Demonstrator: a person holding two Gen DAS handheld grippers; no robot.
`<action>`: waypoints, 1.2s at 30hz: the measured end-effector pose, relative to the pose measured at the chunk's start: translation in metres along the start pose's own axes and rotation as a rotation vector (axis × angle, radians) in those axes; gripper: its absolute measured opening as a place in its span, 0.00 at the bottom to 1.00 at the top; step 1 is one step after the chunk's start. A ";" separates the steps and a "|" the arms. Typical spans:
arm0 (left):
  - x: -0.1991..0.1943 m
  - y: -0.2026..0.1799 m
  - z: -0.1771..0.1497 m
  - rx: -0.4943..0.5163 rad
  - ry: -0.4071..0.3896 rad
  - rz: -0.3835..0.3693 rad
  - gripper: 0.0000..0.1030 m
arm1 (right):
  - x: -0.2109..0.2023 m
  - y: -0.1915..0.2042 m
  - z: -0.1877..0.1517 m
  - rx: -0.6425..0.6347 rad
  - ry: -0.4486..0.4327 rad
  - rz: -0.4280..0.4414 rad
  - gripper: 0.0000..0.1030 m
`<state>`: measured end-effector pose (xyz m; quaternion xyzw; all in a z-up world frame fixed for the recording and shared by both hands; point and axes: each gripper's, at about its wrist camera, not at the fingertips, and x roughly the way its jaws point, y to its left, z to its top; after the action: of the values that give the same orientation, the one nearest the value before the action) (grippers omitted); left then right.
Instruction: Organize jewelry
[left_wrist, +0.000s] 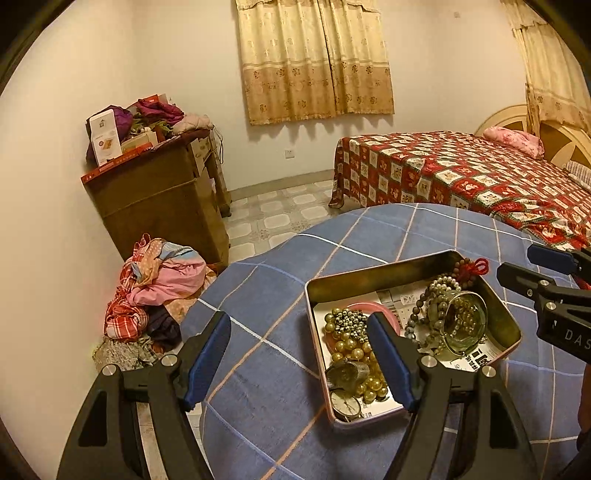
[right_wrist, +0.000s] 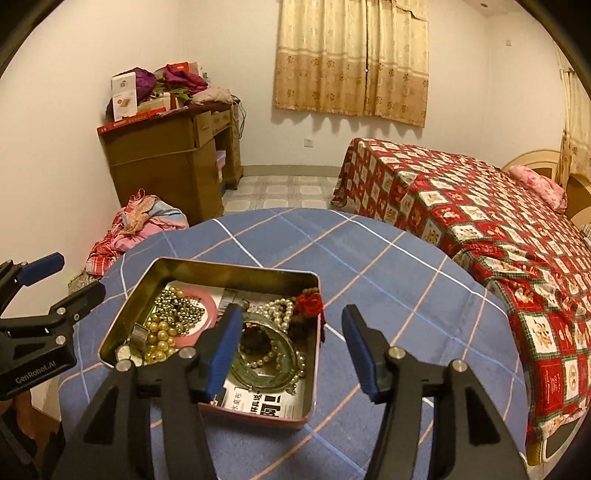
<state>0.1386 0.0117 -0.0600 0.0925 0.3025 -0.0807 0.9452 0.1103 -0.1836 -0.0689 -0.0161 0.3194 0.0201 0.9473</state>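
Note:
A shallow metal tin (left_wrist: 376, 265) (right_wrist: 236, 267) sits on a round table with a blue checked cloth (left_wrist: 280, 369) (right_wrist: 388, 280). Inside lie gold and silver bead strands (left_wrist: 349, 332) (right_wrist: 166, 317), a pink ring (right_wrist: 207, 299), watches (left_wrist: 345, 400), a tipped glass jar (left_wrist: 467, 321) (right_wrist: 266, 354) with beads in it, and a red-tasselled bracelet (left_wrist: 476, 266) (right_wrist: 310, 302). My left gripper (left_wrist: 299, 339) hovers open over the tin's left edge, nothing between its fingers. My right gripper (right_wrist: 291, 332) stands open above the tin's right side, holding nothing.
A bed with a red patchwork cover (left_wrist: 480, 177) (right_wrist: 498, 229) stands right of the table. A wooden desk piled with clothes and boxes (left_wrist: 159, 177) (right_wrist: 173, 147) is against the left wall, with a heap of clothes (left_wrist: 155, 291) (right_wrist: 140, 225) on the floor.

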 end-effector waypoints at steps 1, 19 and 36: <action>0.000 0.000 0.000 -0.002 0.000 0.001 0.74 | -0.001 0.000 0.000 0.000 -0.003 -0.001 0.60; -0.001 -0.004 0.000 0.001 0.002 0.003 0.74 | -0.006 -0.007 0.000 0.008 -0.012 0.004 0.63; -0.001 -0.003 0.000 0.005 0.005 0.007 0.74 | -0.007 -0.006 0.000 0.006 -0.016 0.005 0.67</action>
<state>0.1371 0.0084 -0.0597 0.0963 0.3044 -0.0778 0.9445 0.1054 -0.1893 -0.0648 -0.0121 0.3120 0.0218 0.9498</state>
